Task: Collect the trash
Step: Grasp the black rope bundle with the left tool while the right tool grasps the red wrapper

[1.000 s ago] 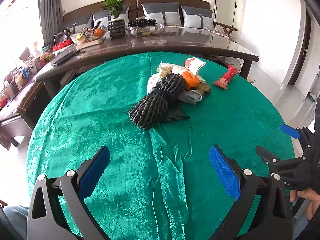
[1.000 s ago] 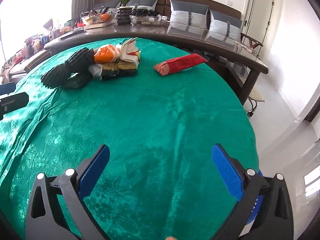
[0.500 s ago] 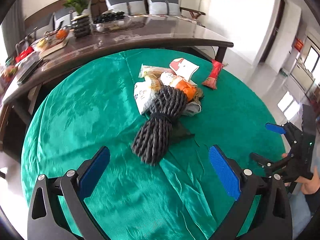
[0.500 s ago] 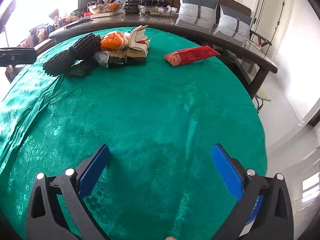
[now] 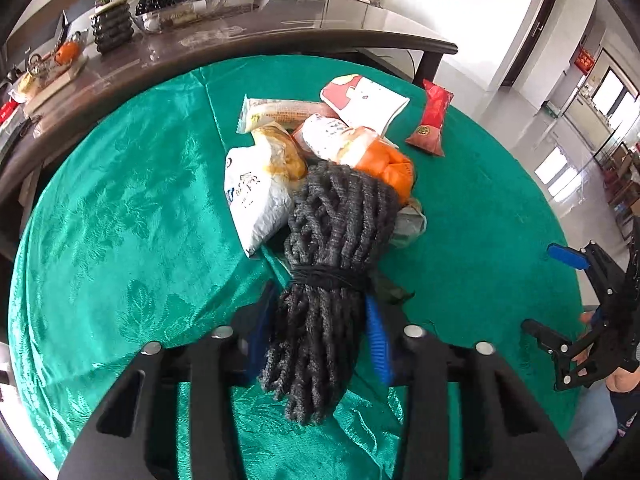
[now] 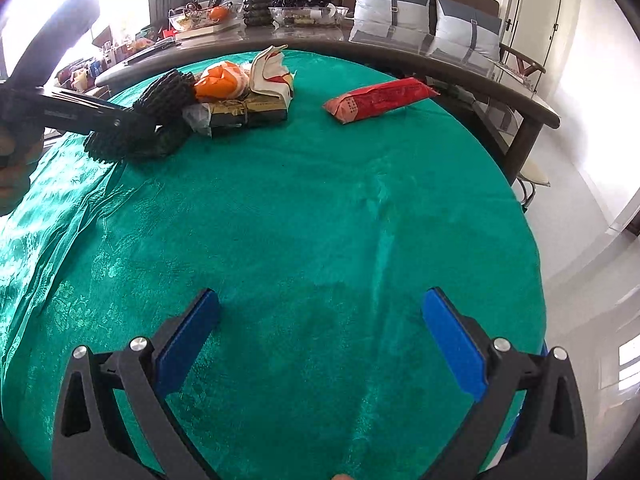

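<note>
- Two hand-held grippers are showing in my feeds: the left hand-held gripper is closing its ribbed blue pads on the near end of a dark grey rope bundle, and the pads are already hugging both sides of it.
- I am seeing that bundle as a thick hank of twisted, fuzzy cord, cinched round the middle by a thin black tie, lying on the round surface under a glossy green damask cloth with a leaf pattern and soft creases.
- The far end of the bundle is resting against a heap of crinkled wrappers: a white plastic pouch, an orange-and-white bag, and a folded white-and-red paper piece.
- A flat red foil packet is lying apart from the heap, nearer the surface's far edge.
- My right hand-held gripper is hovering over bare cloth with its smooth blue pads spread wide, nothing between them.
</note>
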